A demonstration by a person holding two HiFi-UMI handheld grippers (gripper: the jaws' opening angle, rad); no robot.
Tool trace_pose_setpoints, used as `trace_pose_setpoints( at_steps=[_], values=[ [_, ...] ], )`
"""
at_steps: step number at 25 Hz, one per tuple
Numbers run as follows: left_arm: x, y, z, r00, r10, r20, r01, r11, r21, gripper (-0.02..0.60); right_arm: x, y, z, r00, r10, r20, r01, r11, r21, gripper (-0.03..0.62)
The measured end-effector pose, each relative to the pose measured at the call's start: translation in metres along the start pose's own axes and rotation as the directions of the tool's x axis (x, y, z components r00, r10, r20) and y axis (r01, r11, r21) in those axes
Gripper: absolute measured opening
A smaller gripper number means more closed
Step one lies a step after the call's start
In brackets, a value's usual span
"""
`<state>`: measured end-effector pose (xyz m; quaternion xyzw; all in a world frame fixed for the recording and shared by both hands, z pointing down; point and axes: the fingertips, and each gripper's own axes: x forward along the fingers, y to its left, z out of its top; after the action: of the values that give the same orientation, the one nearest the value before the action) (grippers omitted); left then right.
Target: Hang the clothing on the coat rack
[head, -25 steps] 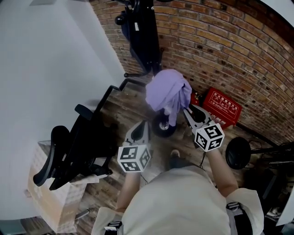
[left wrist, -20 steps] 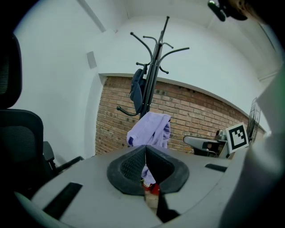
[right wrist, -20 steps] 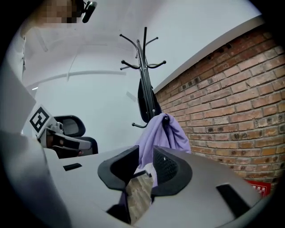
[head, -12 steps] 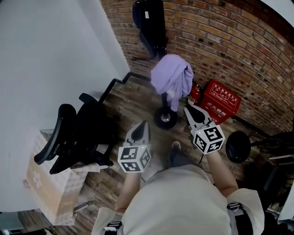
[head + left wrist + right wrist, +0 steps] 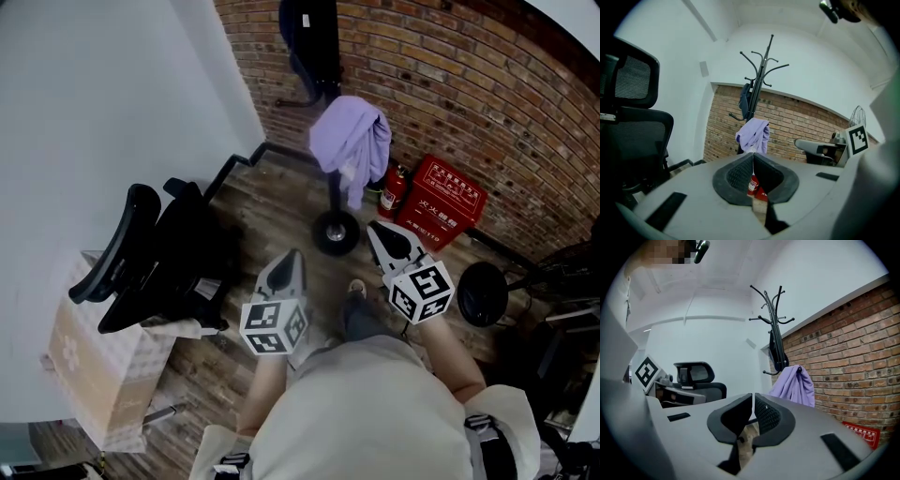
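Note:
A purple garment (image 5: 352,141) hangs draped over a low hook of the black coat rack (image 5: 333,195), which stands on a round base by the brick wall. A dark garment (image 5: 309,37) hangs higher on the same rack. In the left gripper view the purple garment (image 5: 753,135) shows straight ahead, and in the right gripper view (image 5: 793,385) it is off to the right. My left gripper (image 5: 291,258) is shut and empty, well short of the rack. My right gripper (image 5: 375,230) is closing, its tips nearly together with nothing between them, clear of the cloth.
A black office chair (image 5: 159,262) stands to the left, with a cardboard box (image 5: 94,375) behind it. A red case (image 5: 442,211) and a fire extinguisher (image 5: 389,192) sit against the brick wall right of the rack. A black round stand (image 5: 483,293) is at the right.
The right gripper's jaws have come together from wide open and drawn back from the purple garment. The rack now sits farther from both grippers in the head view.

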<state>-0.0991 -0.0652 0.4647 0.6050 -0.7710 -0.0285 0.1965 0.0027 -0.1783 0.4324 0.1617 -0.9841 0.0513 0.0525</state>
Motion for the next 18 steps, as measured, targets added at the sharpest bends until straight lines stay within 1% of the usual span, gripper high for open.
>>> trace_pose_setpoints(
  at_steps=[11, 13, 18],
  values=[
    [-0.033, -0.008, -0.012, 1.0, 0.01, 0.014, -0.01, 1.0, -0.016, 0.005, -0.026, 0.039, -0.002, 0.999, 0.048, 0.007, -0.048, 0.999, -0.021, 0.01],
    [-0.036, -0.008, -0.012, 1.0, 0.013, 0.016, -0.013, 1.0, -0.017, 0.005, -0.027, 0.04, -0.001, 0.999, 0.048, 0.01, -0.048, 0.999, -0.023, 0.0],
    [-0.037, -0.006, -0.01, 1.0, 0.019, 0.023, -0.019, 1.0, -0.02, 0.005, -0.029, 0.037, 0.003, 0.999, 0.026, 0.022, -0.025, 1.0, -0.012, -0.002]
  ],
)
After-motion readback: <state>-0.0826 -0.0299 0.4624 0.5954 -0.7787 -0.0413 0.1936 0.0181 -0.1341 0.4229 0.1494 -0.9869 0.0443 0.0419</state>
